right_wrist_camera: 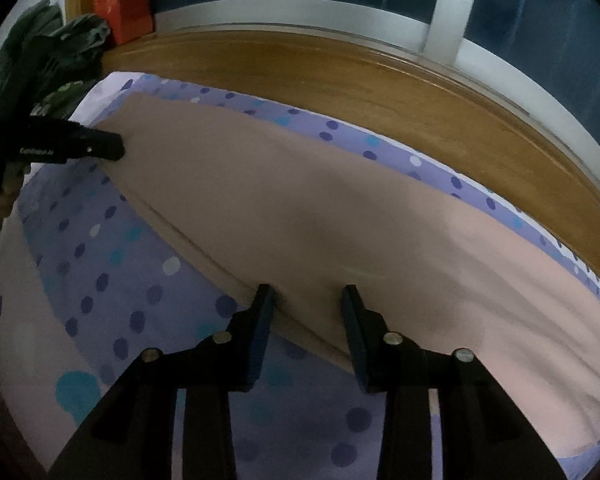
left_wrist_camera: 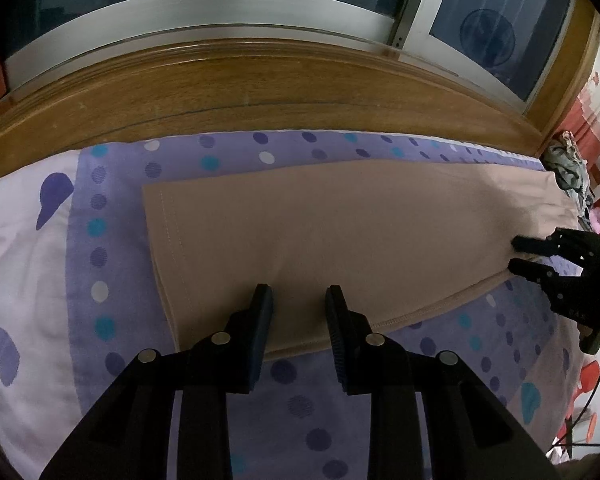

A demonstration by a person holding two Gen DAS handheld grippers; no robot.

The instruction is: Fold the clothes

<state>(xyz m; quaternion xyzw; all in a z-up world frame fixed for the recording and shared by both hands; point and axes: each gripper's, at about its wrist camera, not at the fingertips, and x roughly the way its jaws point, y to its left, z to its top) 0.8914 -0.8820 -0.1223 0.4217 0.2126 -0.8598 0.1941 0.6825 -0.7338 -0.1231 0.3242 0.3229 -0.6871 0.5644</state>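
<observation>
While two grippers hover, one beige garment lies flat.

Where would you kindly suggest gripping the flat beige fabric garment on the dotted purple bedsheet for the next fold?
Probably the flat beige fabric garment is best pinched at its near seamed edge, approaching from the front, low. It lies flat, so only edges offer purchase; both tongs already sit there.

tongs: 2 | beige garment: 1 | dotted sheet: 1 | red box: 1
</observation>
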